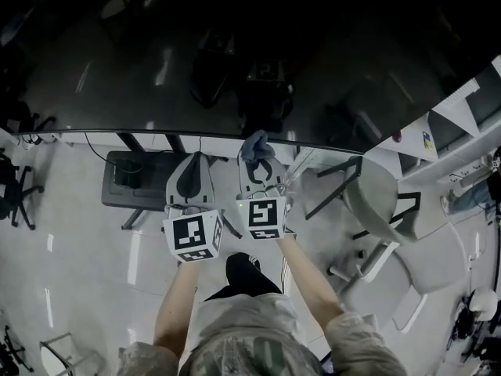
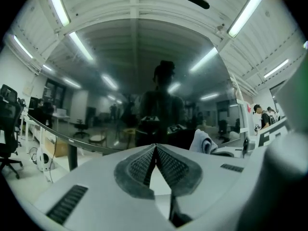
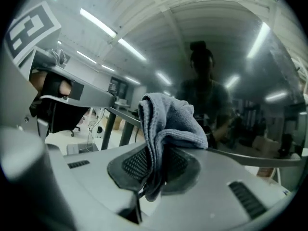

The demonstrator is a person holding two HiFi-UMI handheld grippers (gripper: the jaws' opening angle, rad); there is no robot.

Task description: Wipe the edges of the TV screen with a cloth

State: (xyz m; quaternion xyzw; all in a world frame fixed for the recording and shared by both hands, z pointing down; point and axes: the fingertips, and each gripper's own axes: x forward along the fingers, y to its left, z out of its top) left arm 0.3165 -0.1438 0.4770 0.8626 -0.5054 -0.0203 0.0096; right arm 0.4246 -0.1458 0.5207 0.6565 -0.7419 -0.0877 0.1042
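Grey cloth (image 3: 166, 121) in right gripper (image 3: 156, 153), perhaps against TV screen (image 1: 235, 53) edge

No words or numbers you can read, only square black-and-white patterns on left marker cube (image 1: 193, 236) and right marker cube (image 1: 264, 217), small sticker (image 1: 427, 140), perhaps printed, too blurred.

1. My head view looks steeply down from above my forearms, over the TV screen (image 1: 235, 61), its edge and the floor.
2. My left gripper view sits close to the glass, facing it.
3. My right gripper view does likewise; all three share the screen and cloth (image 3: 166, 124).
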